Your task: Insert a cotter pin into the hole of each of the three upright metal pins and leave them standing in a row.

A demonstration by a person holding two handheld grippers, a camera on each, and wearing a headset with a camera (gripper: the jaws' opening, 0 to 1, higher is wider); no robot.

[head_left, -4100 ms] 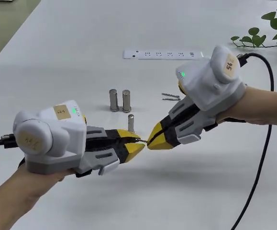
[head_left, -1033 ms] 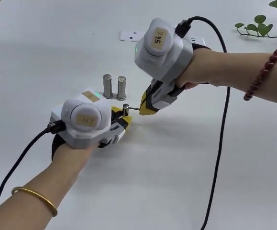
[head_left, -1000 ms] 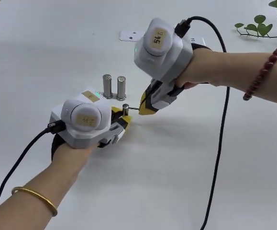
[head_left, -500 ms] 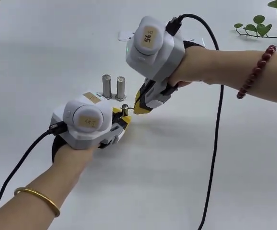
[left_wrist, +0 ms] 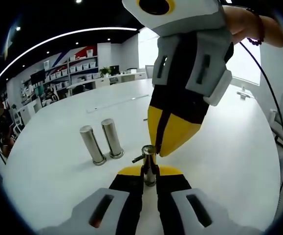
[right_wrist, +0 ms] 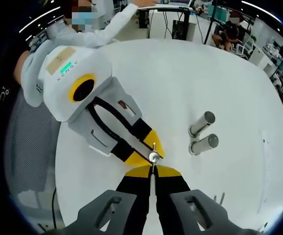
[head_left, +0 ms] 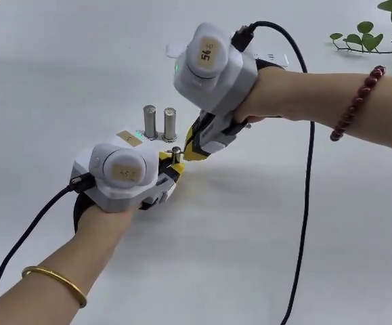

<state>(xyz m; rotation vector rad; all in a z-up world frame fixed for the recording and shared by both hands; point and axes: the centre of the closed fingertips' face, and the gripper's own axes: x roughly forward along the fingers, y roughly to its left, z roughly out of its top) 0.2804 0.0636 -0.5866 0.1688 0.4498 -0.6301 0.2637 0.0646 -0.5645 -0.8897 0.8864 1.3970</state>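
My left gripper (head_left: 171,166) (left_wrist: 149,173) is shut on an upright metal pin (head_left: 176,155) (left_wrist: 149,166), low on its shaft. From above right, my right gripper (head_left: 190,153) (right_wrist: 152,172) is shut on a thin cotter pin (right_wrist: 153,166), and its yellow tips almost touch the pin's head (right_wrist: 154,156). In the left gripper view the cotter pin (left_wrist: 138,158) passes through the hole, one end sticking out on the left. Two more metal pins (head_left: 150,122) (head_left: 170,124) stand side by side just behind, apart from both grippers.
A white power strip (head_left: 172,49) lies at the back of the white table (head_left: 250,223), partly behind my right gripper. A green plant (head_left: 367,37) sits at the far right. A black cable (head_left: 309,203) trails down across the table on the right.
About four seconds ago the pin stood free while both grippers met in front of it. Now my left gripper holds it, and my right gripper has moved left, bringing the cotter pin into the hole.
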